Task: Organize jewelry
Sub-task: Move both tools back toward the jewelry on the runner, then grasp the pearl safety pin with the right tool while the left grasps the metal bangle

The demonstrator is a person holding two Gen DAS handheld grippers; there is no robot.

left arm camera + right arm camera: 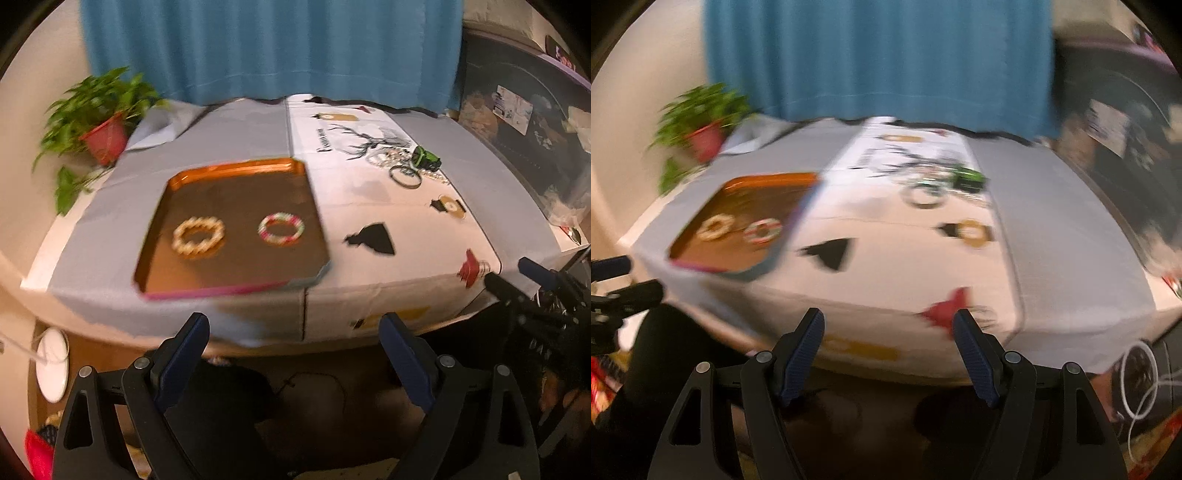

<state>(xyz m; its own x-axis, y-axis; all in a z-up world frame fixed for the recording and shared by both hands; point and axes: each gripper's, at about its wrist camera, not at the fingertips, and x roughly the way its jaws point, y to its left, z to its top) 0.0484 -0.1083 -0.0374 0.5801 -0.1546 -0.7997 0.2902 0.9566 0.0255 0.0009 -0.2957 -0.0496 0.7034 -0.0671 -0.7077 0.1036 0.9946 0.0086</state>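
- The orange tray [236, 225] takes up the table's left half, with a cream bead bracelet [198, 237] and a pink-green bracelet [281, 229] lying apart inside it.
- A bare stretch of printed white runner [369, 206] lies open between the tray and the jewelry pile [404, 164] at the far right.
- A potted plant [99, 122] crowds the far left corner.
- A blue curtain [273, 51] closes the back.

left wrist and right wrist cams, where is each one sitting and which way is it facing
Left wrist: rides the left gripper, before the table's near edge, looking down-forward at the orange tray; own open jaws show, right gripper at right.
Right wrist: rides the right gripper, facing the jewelry pile; left gripper at left.
Shared: tray, both bracelets, pile, plant, blue curtain.
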